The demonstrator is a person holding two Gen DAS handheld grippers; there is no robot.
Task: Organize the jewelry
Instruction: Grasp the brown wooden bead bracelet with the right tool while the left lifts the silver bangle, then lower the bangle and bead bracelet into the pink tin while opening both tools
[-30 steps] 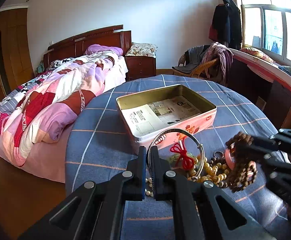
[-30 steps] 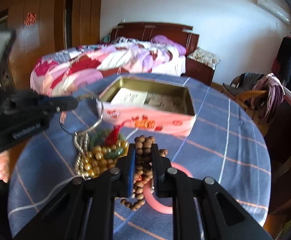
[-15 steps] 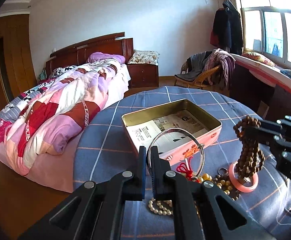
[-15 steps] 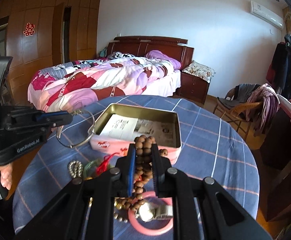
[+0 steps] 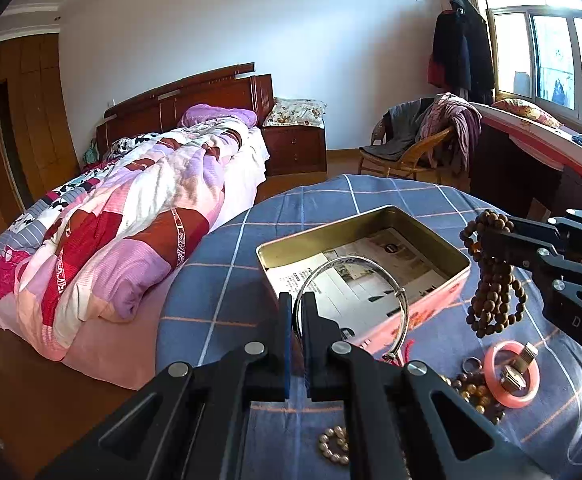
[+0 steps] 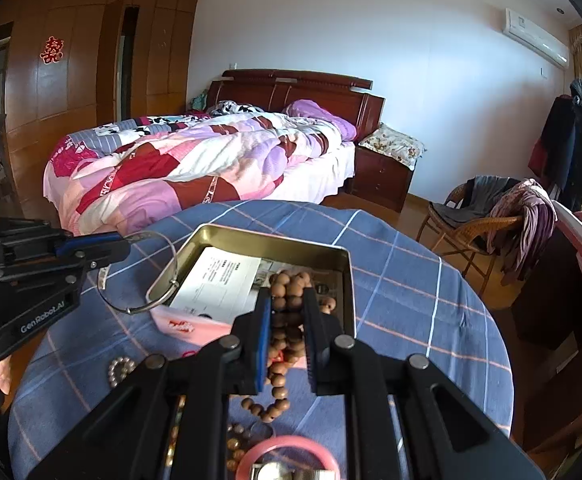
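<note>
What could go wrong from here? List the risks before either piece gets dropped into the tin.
1. The silver bangle is pinched only at its rim by the left gripper; it may swing and clip the tin wall.
2. The wooden bead strand dangles in loops below the right gripper; a loop could catch the tin's edge.
3. Both grippers are near the tin and may bump each other.

White walls, wooden bed [image 5: 179, 184], wicker chair [image 5: 415, 152], sunlit window [image 5: 547, 56], probably wardrobe [image 6: 91, 80] left.
</note>
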